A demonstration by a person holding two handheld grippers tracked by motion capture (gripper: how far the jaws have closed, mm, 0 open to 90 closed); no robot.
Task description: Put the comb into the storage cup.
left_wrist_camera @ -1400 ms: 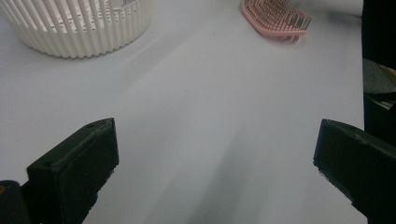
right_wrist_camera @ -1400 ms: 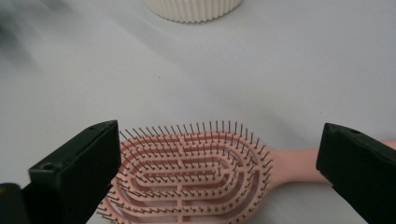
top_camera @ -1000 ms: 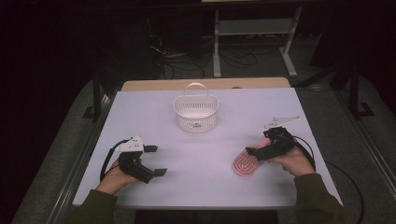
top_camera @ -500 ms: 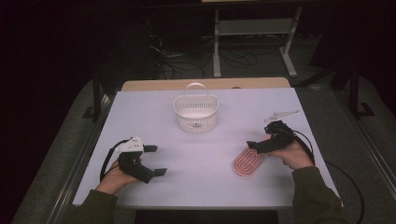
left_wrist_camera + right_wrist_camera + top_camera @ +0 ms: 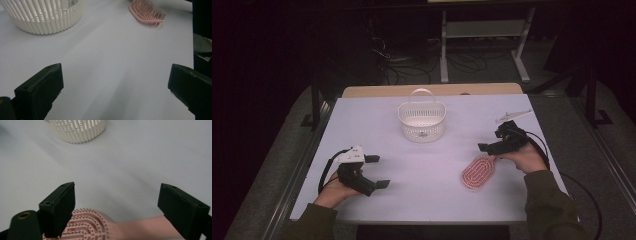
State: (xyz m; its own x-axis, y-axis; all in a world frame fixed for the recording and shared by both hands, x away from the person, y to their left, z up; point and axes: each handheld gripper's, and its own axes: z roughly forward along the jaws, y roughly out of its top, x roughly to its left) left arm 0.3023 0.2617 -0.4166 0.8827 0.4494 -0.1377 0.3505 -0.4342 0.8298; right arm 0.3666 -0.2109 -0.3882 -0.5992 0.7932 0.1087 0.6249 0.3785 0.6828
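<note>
A pale lavender-white rectangular bench (image 5: 432, 200) stands lit in a dark room. A light wooden board (image 5: 432, 90) shows along its far edge. Behind it, on the dim grey floor (image 5: 612, 165), stands a white metal-legged stand (image 5: 484, 35) among tangled black cables (image 5: 412, 62).

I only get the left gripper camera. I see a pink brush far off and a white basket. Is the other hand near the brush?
Observer: Yes. In the high view the right gripper sits just over the brush's handle end, with the brush flat on the table.
Operator: Is it grabbing it?
Observer: Not yet. The right gripper view shows its jaws wide apart, with the brush's handle running between them, untouched.
Operator: Is anything in the basket?
Observer: From above, the basket looks empty, its handle standing up.
Operator: Is my gripper open too?
Observer: Yes, the left gripper is open, resting near the table's front left.
</note>
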